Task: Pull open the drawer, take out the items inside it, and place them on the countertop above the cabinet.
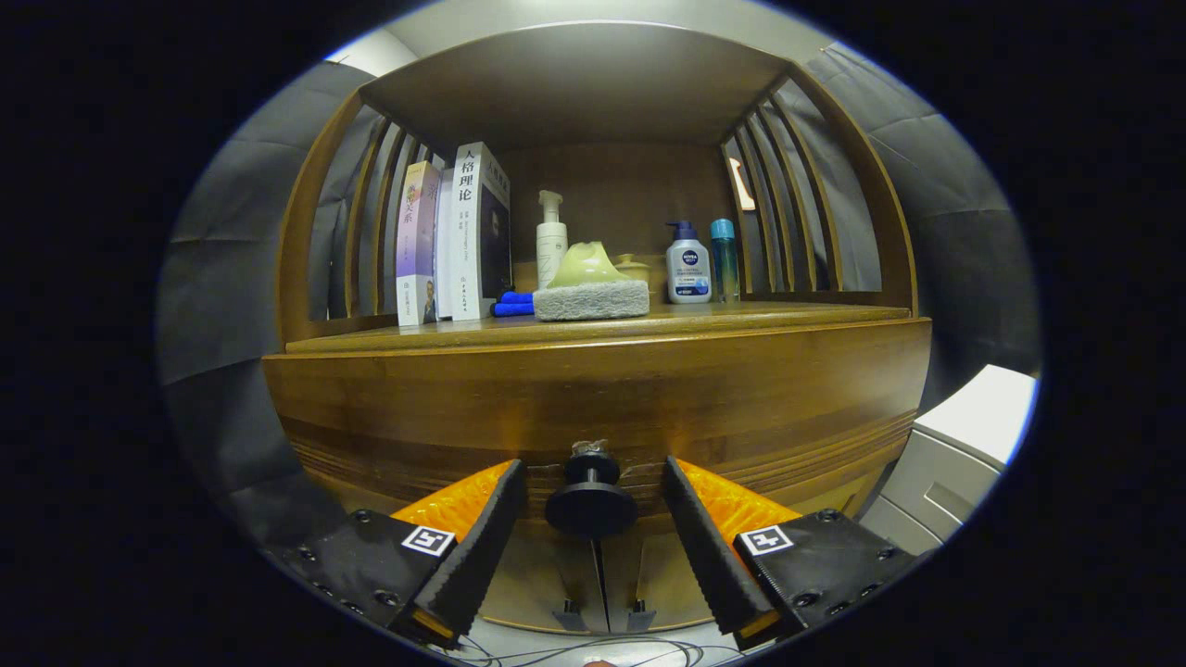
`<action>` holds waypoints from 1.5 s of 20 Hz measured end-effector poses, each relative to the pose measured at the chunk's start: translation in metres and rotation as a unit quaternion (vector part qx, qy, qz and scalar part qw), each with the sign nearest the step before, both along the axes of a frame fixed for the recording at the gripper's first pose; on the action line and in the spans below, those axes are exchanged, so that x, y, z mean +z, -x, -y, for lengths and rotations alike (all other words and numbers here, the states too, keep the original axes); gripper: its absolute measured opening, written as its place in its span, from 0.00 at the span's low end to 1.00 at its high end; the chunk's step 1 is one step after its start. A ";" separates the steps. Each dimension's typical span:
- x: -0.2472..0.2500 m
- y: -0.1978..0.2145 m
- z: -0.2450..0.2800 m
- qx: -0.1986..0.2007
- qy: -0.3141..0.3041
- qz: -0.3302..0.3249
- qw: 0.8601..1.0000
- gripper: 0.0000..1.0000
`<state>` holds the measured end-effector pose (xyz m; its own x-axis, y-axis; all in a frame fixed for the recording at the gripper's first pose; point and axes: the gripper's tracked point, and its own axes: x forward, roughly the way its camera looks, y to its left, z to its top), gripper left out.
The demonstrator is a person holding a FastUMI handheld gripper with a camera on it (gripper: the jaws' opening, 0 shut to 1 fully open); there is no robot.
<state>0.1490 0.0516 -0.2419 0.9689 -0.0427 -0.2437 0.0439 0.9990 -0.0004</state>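
On the countertop [788, 315] of the brown wooden cabinet [593, 398], reading left to right: a row of upright paperback books [454, 243] stands at the 10 o'clock side of the shelf space, against the slatted left wall; just to their right a small folded blue cloth [513, 304] lies flat, touching a grey rectangular scouring sponge [590, 299] with a pale yellow-green moulded grip; behind the sponge stands a white pump bottle [551, 238]; at about 1 o'clock from the sponge stands a white pump bottle with a dark blue cap [688, 263], and just beside it on the right a slim teal cylindrical bottle [724, 258], close to the slatted right wall; outside the cabinet, at 4 o'clock, a white and grey cabinet unit [954, 454] is partly visible. Below the countertop, the wooden drawer front [593, 435] sits flush with the cabinet face, so the drawer is closed and its contents cannot be seen; a round black knob [591, 496] projects from its centre. The gripper [593, 533] is held level with that knob; the jaws stand wide apart, one finger at 9 o'clock of the knob and the other at 3 o'clock; the knob lies between them with a clear gap on each side; neither finger touches it, and nothing is held.
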 end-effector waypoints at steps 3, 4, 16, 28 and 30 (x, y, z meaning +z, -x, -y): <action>-0.003 -0.008 0.000 -0.004 -0.002 0.004 1.000 0.96; -0.004 -0.008 0.000 -0.006 0.000 0.003 1.000 0.96; 0.019 0.029 0.008 0.003 -0.007 0.016 1.000 0.96; 0.121 0.104 0.016 0.041 0.005 0.048 0.998 0.96; 0.139 0.116 0.017 0.049 0.019 0.059 0.997 0.96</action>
<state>0.0327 0.0345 -0.1026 0.9908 0.0457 -0.1272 -0.0510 0.9979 -0.0392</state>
